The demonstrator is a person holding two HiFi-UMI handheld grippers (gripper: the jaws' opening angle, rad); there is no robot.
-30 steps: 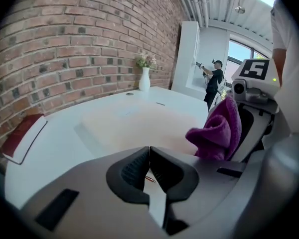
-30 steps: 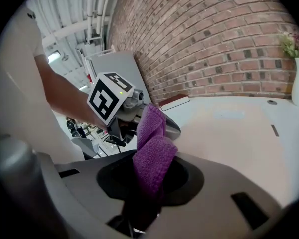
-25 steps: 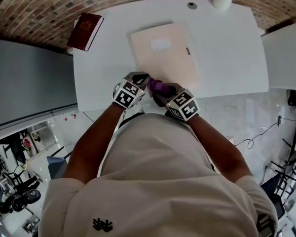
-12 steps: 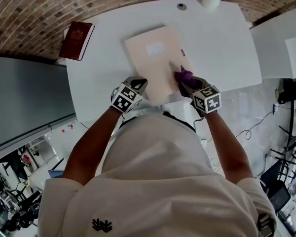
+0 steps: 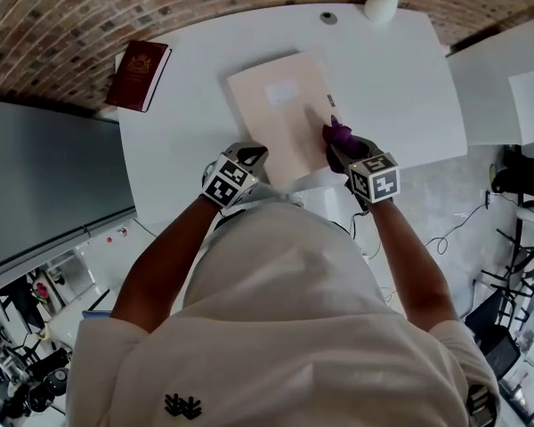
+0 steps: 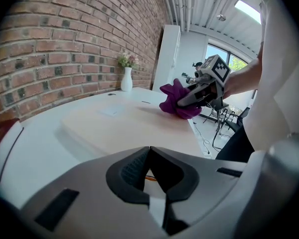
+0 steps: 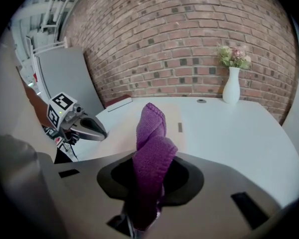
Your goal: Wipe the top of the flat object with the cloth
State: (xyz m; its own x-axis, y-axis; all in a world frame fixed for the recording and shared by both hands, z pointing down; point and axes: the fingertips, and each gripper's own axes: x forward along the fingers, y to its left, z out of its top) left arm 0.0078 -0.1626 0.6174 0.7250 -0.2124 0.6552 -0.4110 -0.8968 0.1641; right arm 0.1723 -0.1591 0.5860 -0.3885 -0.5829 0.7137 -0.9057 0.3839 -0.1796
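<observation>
Flat object: a beige folder is lying closed on the white table. Its long axis is running away from the person, and its far end is leaning slightly left.
Cloth: a purple cloth is sitting at the folder's right long edge, on the near half.
Right gripper: the right gripper is clamping the cloth between its jaws, and a folded tuft is sticking out past the tips.
Key relation: most of the cover is lying to the left of and beyond the cloth. The wiping strokes will probably be heading that way, and the right gripper is the one placed to make them.
Left gripper: the left gripper is resting by the folder's near left corner. Its jaws are pressed together with nothing between them.
Surroundings: a dark red book is lying well to the far left, and a white vase with flowers is standing at the far edge.
Hard to tell: no view is showing whether the cloth is pressing on the cover or hovering above it. The pale label and the small dark mark on the right edge are too small to identify.
</observation>
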